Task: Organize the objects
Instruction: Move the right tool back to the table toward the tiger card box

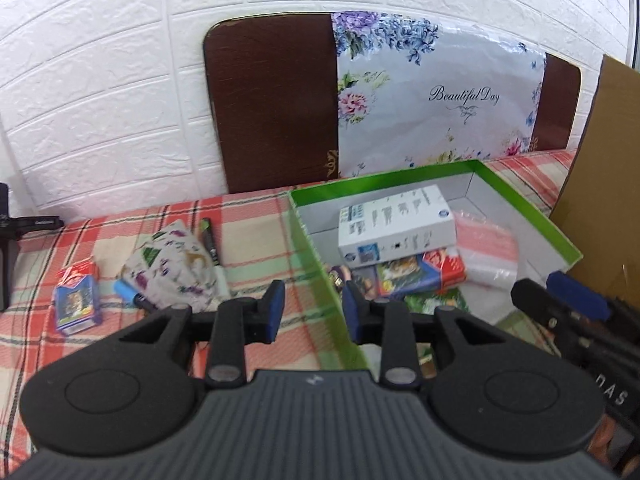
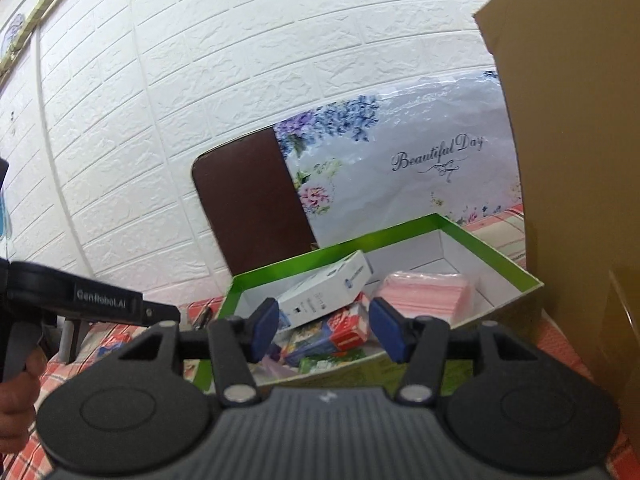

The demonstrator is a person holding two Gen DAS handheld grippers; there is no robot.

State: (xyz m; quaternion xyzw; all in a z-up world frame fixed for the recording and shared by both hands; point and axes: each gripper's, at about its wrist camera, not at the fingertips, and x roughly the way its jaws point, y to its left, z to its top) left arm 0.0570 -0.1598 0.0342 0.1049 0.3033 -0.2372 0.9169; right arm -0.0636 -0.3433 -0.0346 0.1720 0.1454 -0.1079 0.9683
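Observation:
A green box [image 1: 308, 240] with a white inside stands on the plaid cloth; it holds a white carton [image 1: 396, 224], a pink packet [image 1: 486, 248] and colourful card packs [image 1: 420, 272]. My left gripper [image 1: 314, 310] is open and empty, above the box's left wall. Left of the box lie a floral pouch [image 1: 172, 264], a black marker [image 1: 210, 240], a blue marker [image 1: 130, 294] and a blue-red card pack [image 1: 76, 300]. My right gripper [image 2: 328, 330] is open and empty, over the box's near edge [image 2: 344, 368], with the white carton [image 2: 324, 292] and pink packet [image 2: 424, 292] beyond it.
A brown board with a floral "Beautiful Day" sheet [image 1: 440, 100] leans on the white brick wall behind. A cardboard panel [image 1: 600, 152] stands at the right of the box. A black stand [image 1: 8, 240] is at the far left. The right gripper's finger [image 1: 576, 296] shows at the right.

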